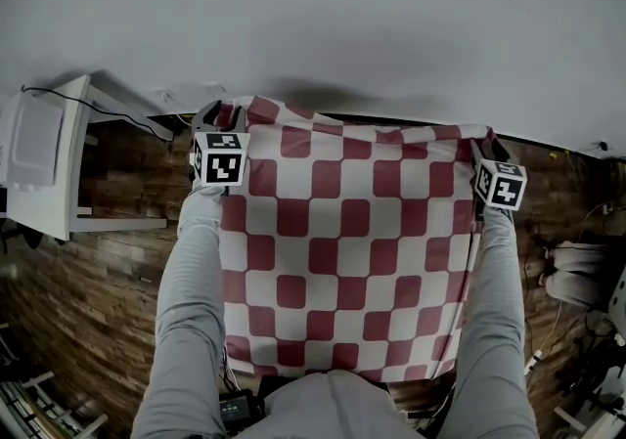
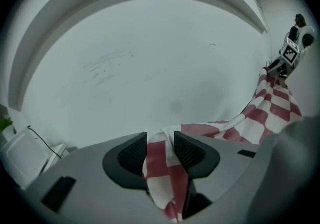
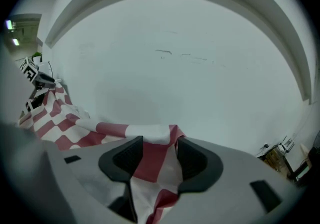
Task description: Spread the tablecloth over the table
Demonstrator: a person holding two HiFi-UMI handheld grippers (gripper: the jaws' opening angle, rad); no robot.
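Observation:
The red-and-white checked tablecloth (image 1: 342, 241) lies spread flat in front of me, its far edge close to the white wall. My left gripper (image 1: 211, 117) is at the cloth's far left corner and my right gripper (image 1: 487, 148) at its far right corner. In the left gripper view the jaws (image 2: 160, 154) stand apart with the cloth corner (image 2: 162, 168) lying loosely between the pads. The right gripper view shows the same: the jaws (image 3: 159, 157) are wide, with the corner (image 3: 152, 158) slack between them. The table is hidden under the cloth.
A white wall (image 1: 323, 26) rises just beyond the cloth's far edge. A white side unit (image 1: 44, 163) with a black cable stands at the left on the wooden floor (image 1: 88, 290). Cables and white items (image 1: 577, 271) lie at the right.

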